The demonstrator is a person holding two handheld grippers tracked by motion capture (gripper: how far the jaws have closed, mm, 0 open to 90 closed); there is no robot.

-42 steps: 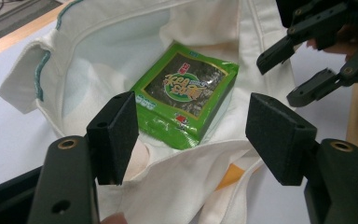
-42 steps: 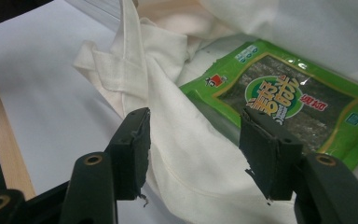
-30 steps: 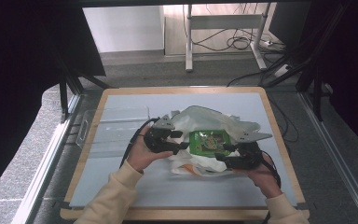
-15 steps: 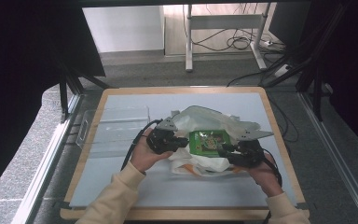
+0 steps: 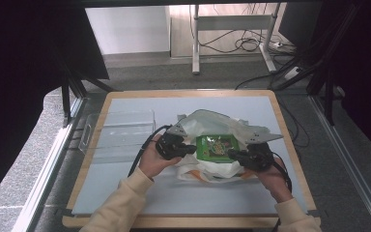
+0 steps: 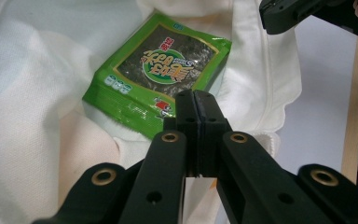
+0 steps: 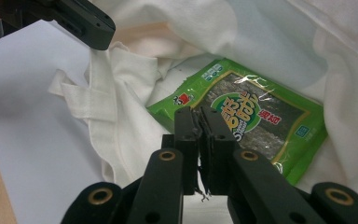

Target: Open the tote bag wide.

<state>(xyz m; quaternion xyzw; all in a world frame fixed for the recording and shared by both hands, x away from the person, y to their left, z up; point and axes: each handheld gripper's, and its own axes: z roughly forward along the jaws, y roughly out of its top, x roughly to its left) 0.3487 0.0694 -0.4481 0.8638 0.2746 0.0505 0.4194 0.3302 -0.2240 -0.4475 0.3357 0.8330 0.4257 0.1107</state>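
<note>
The seaweed packet (image 5: 216,147) is lying between the claws, long axis running three to nine o'clock. The left claw (image 5: 189,149) and right claw (image 5: 233,154) are pressing together at its short edges, just closed on the cloth bag (image 5: 207,121), it seems.

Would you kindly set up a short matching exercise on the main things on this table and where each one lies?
Things:
1. green snack packet
2. white cloth bag
3. clear plastic bin
4. left gripper

Places or states:
A. at the left part of the table, apart from the hands
B. spread under the packet
C. lying on the white cloth between the two grippers
D. jaws shut at the packet's left edge

Pairs: 1-C, 2-B, 3-A, 4-D
</note>
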